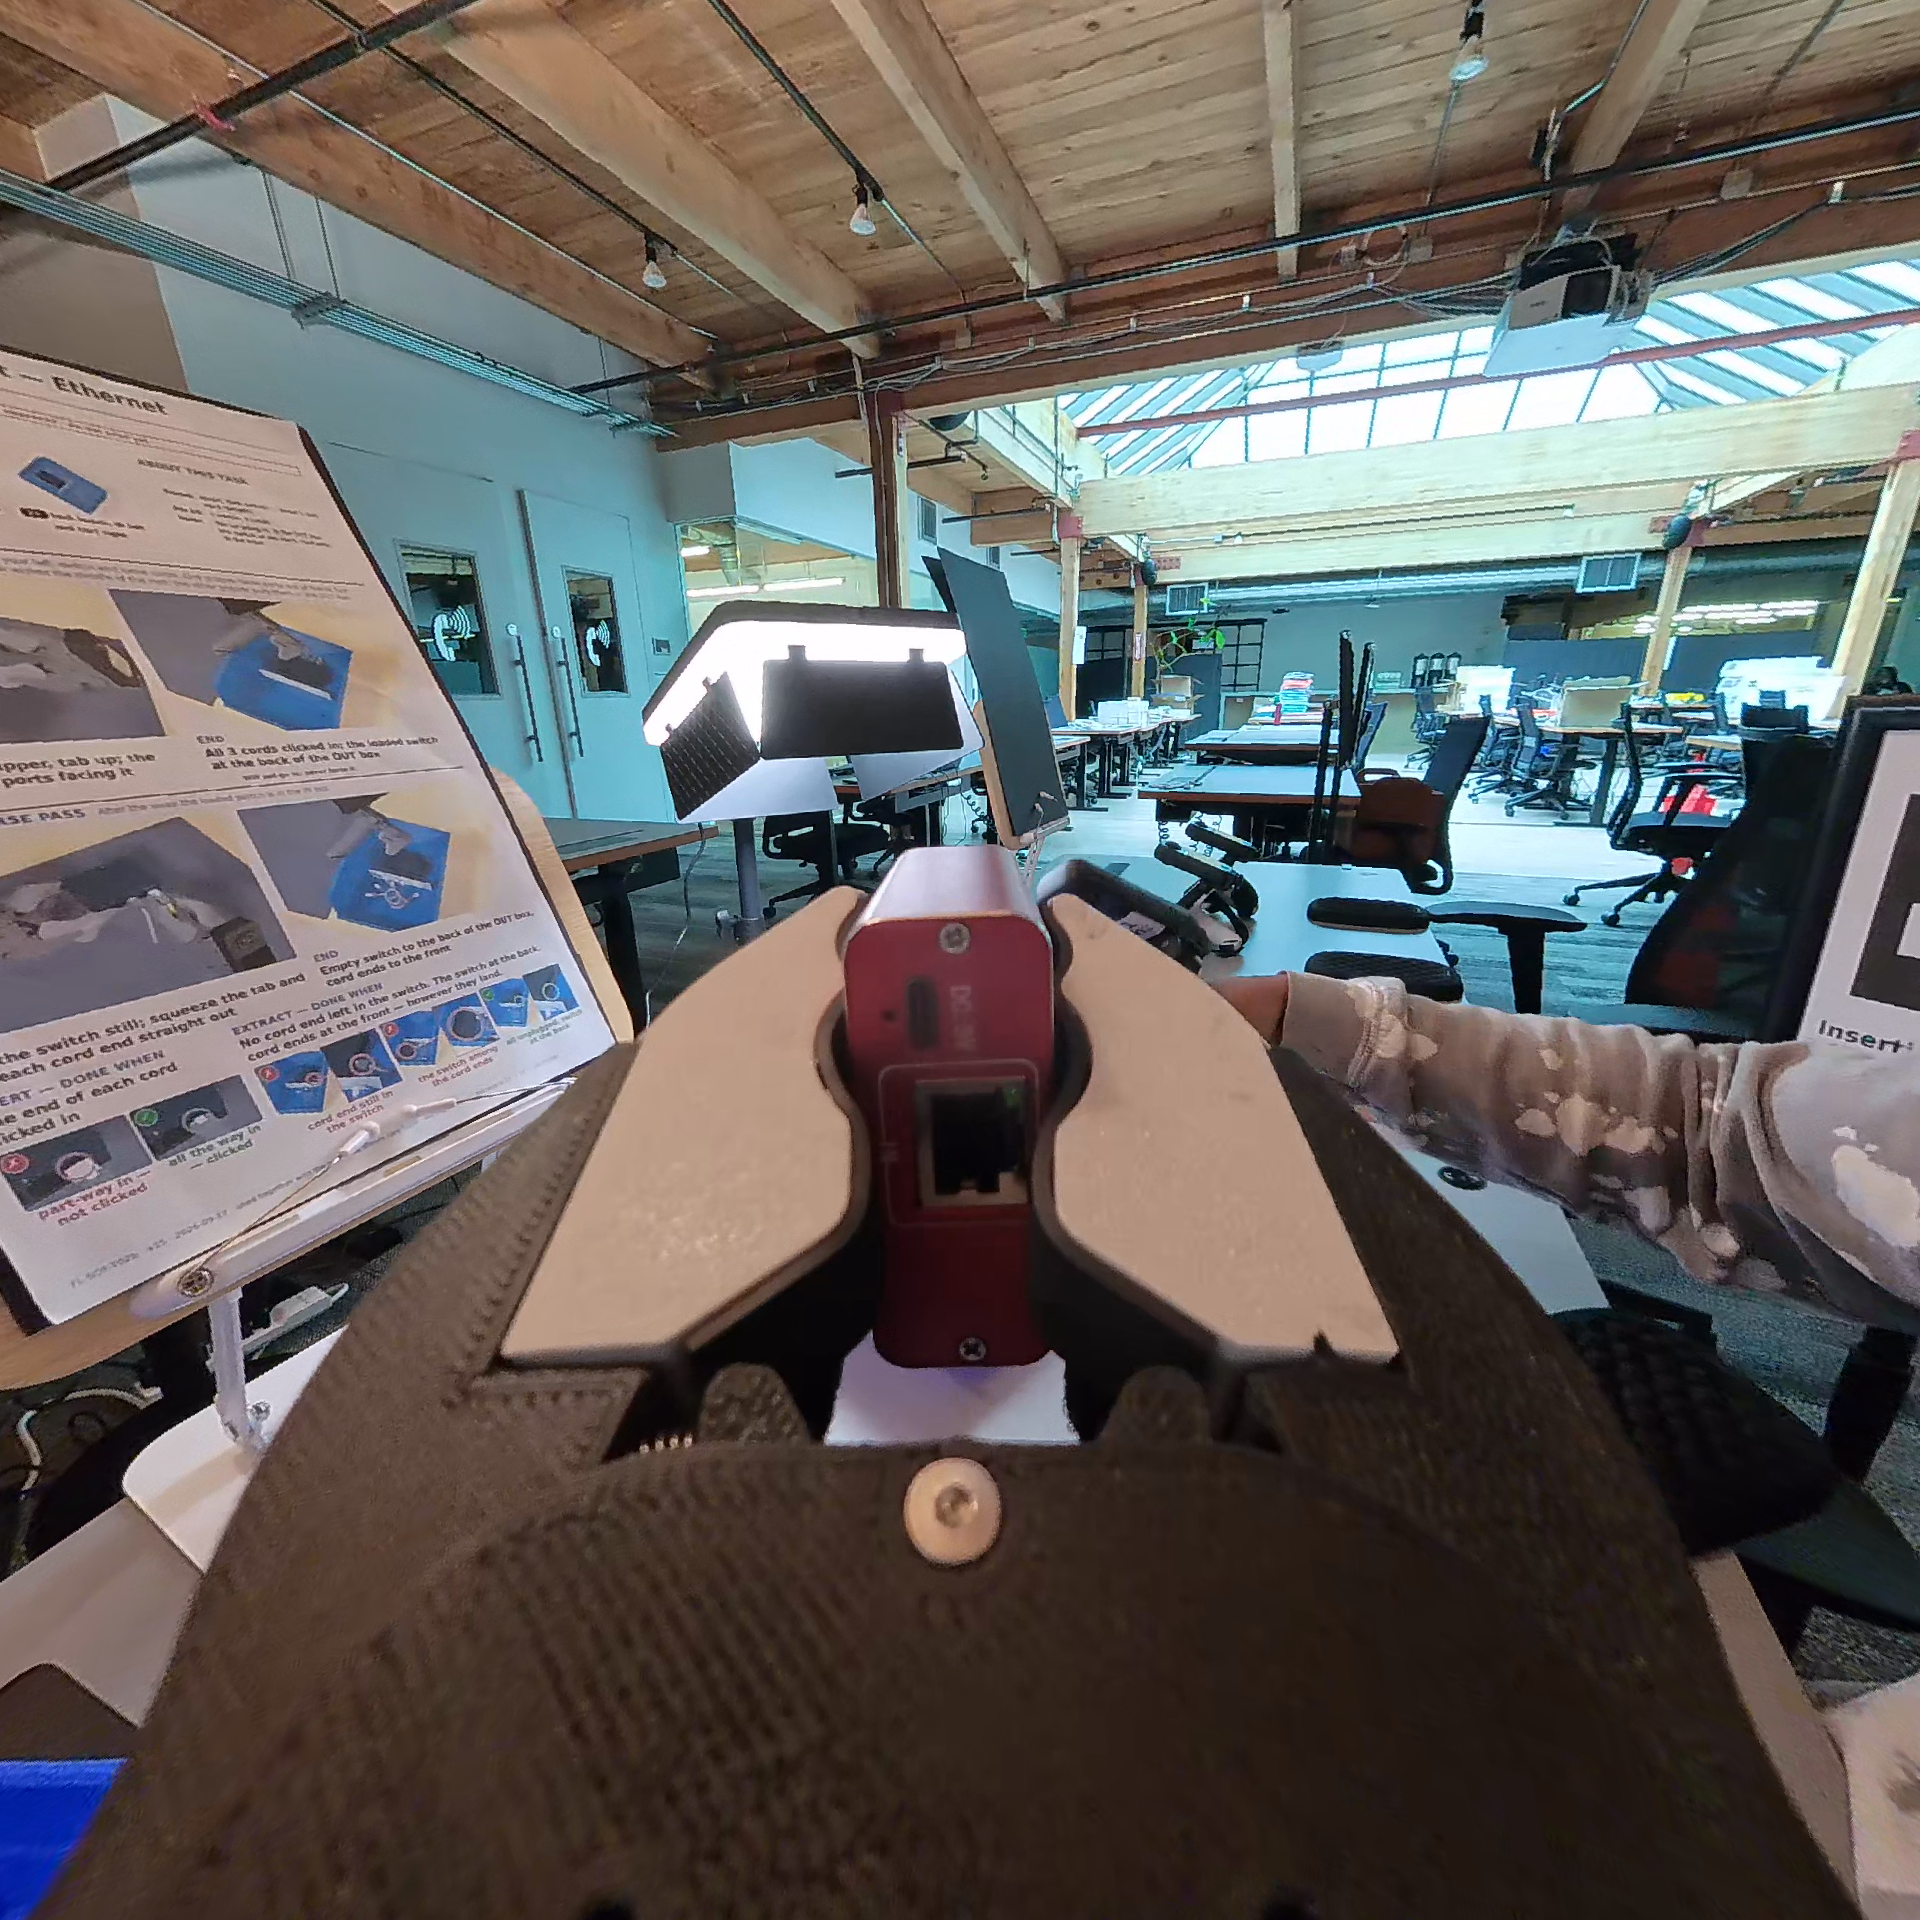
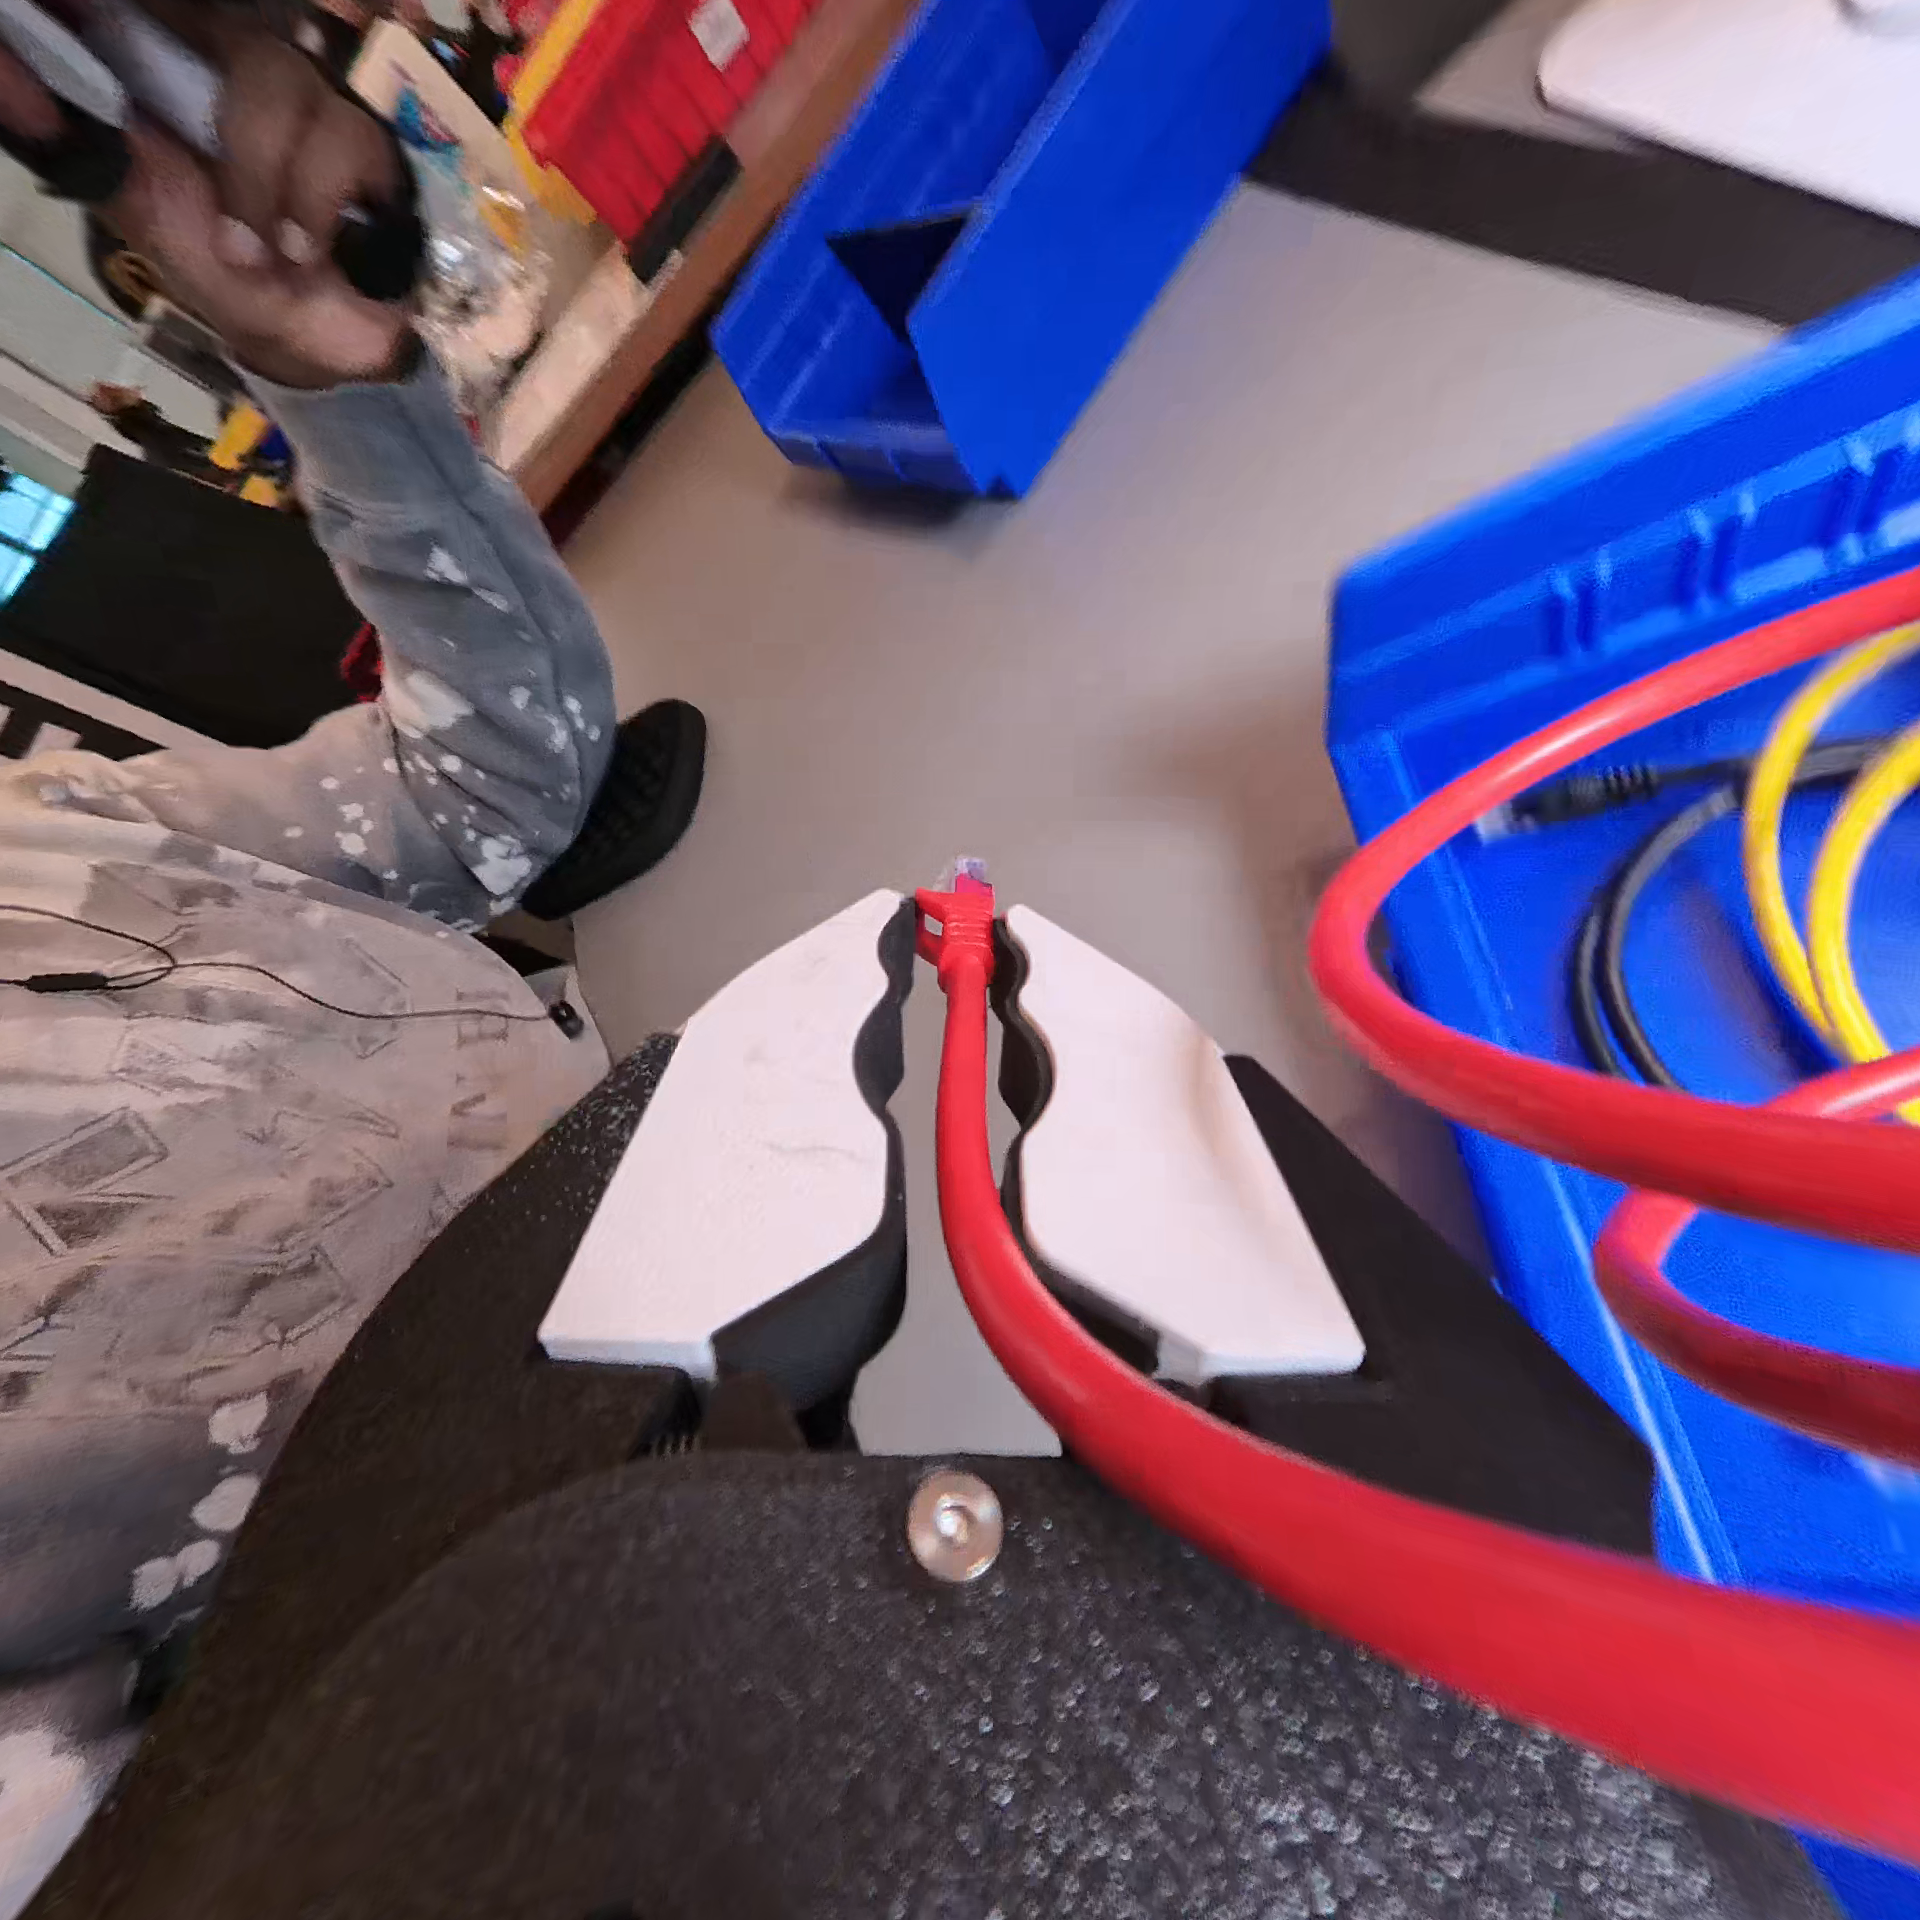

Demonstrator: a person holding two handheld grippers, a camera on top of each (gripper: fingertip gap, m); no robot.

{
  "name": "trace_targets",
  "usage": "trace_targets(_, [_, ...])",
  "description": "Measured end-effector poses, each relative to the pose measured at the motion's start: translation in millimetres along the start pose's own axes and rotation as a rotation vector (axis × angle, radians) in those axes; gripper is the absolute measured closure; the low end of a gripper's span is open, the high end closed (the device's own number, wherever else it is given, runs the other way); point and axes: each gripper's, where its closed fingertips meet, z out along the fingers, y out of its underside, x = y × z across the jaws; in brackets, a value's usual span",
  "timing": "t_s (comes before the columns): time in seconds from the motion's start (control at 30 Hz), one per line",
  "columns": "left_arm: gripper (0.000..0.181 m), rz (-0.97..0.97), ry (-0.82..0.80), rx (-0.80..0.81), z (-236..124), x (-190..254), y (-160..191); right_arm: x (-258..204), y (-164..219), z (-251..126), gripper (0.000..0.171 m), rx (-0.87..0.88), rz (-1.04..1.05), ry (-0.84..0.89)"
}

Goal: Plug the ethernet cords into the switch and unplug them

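Dark-red switch (image 1: 951, 1091), red cord (image 2: 977, 1122), blue bins (image 2: 1621, 935) (yellow and black cords (image 2: 1787, 883) inside), bleach-spattered grey sleeve (image 2: 457, 644).

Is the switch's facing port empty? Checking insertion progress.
Empty: the port on the red switch shows an open socket; the red cord's plug sits in the right gripper.

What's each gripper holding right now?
Left gripper: closed on the red switch.
Right gripper: closed on the red ethernet cord, just behind its plug.
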Motion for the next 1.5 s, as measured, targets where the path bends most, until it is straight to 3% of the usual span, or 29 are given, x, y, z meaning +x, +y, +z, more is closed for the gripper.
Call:
trace_targets(0.2, [0.151,-0.004,-0.001,-0.01,2,0,3,33,40,-17,0.158,-0.274,0.111,0.152])
trace_targets(0.33, [0.151,-0.003,-0.001,-0.025,4,0,7,43,54,-39,0.157,-0.477,0.089,0.287])
trace_targets(0.5, [0.151,0.001,-0.007,-0.034,5,-2,9,36,63,-71,0.158,-0.673,-0.003,0.339])
trace_targets(0.6, [0.152,-0.008,-0.005,-0.034,5,-3,10,39,47,-85,0.158,-0.641,-0.058,0.419])
trace_targets(0.83, [0.152,-0.006,-0.001,-0.05,10,-1,15,40,-12,-102,0.159,-0.386,-0.171,0.543])
trace_targets(1.13, [0.152,-0.017,0.005,-0.072,16,-1,23,49,-74,-130,0.16,-0.159,-0.118,0.643])
trace_targets(1.3, [0.152,-0.018,0.006,-0.08,18,-1,26,84,-80,-125,0.16,-0.161,-0.023,0.715])
trace_targets(1.5, [0.152,-0.019,0.001,-0.091,17,-4,29,149,-56,-106,0.159,-0.311,-0.031,0.868])
